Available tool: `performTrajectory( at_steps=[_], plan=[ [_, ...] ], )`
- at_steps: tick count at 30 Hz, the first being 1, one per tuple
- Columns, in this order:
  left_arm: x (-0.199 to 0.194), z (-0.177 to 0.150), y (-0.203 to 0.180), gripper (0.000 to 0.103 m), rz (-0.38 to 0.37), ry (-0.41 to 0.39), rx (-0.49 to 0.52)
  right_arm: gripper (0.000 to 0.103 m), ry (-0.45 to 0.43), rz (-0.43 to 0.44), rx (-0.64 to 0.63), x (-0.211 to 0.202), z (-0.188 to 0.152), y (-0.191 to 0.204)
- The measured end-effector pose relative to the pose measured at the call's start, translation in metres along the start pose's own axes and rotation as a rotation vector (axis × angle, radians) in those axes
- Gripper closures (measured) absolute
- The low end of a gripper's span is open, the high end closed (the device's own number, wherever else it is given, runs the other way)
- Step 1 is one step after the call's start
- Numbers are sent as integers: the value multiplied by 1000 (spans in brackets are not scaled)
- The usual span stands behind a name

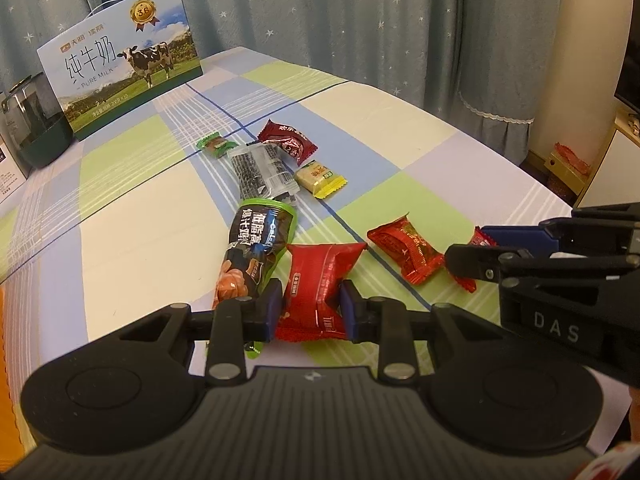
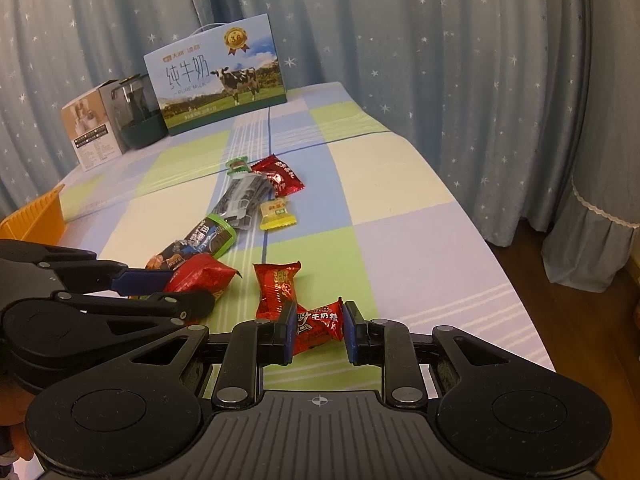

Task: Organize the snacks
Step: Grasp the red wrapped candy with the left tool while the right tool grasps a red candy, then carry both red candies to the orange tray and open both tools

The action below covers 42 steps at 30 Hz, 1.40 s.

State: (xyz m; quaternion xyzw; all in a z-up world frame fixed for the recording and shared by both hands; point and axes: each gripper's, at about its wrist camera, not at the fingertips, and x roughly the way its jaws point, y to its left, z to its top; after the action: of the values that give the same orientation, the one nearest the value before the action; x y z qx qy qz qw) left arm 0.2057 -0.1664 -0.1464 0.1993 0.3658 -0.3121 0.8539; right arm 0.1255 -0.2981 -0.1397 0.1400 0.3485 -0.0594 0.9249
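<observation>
On the checked tablecloth [image 1: 132,208], a red snack packet [image 1: 316,284] is pinched mid-body by the left gripper [image 1: 308,308], and a small red milk candy [image 2: 318,326] is squeezed by the right gripper [image 2: 316,332]. Both are probably light, crinkly and slippery, so they're best held across the filled middle, not the flimsy crimped ends.

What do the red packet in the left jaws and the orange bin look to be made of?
Red packet: seemingly thin plastic film, glossy; it crinkles and shows highlights where the left gripper pinches it. Orange bin: probably rigid moulded plastic, matte, with a ribbed wall.
</observation>
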Motion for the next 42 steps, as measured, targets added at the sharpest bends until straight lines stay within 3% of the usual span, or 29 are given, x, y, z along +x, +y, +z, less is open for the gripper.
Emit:
performTrajectory(
  at_steps=[10, 16, 25, 32, 42],
  plan=[
    [-13, -3, 2, 81, 12, -33, -92, 79, -22, -2, 3, -6, 2, 0],
    [-46, -13, 13, 81, 10, -84, -178, 79, -34, 4, -13, -15, 1, 4],
    [-95, -35, 45, 81, 72, -125, -306, 79, -72, 42, -41, -30, 5, 17],
    [-137, -54, 93, 81, 192, -152, -402, 79, -86, 183, -135, -35, 16, 66],
    [-180, -92, 183, 81, 419, -164, -563, 79, -131, 476, -321, -23, 50, 202]
  ],
)
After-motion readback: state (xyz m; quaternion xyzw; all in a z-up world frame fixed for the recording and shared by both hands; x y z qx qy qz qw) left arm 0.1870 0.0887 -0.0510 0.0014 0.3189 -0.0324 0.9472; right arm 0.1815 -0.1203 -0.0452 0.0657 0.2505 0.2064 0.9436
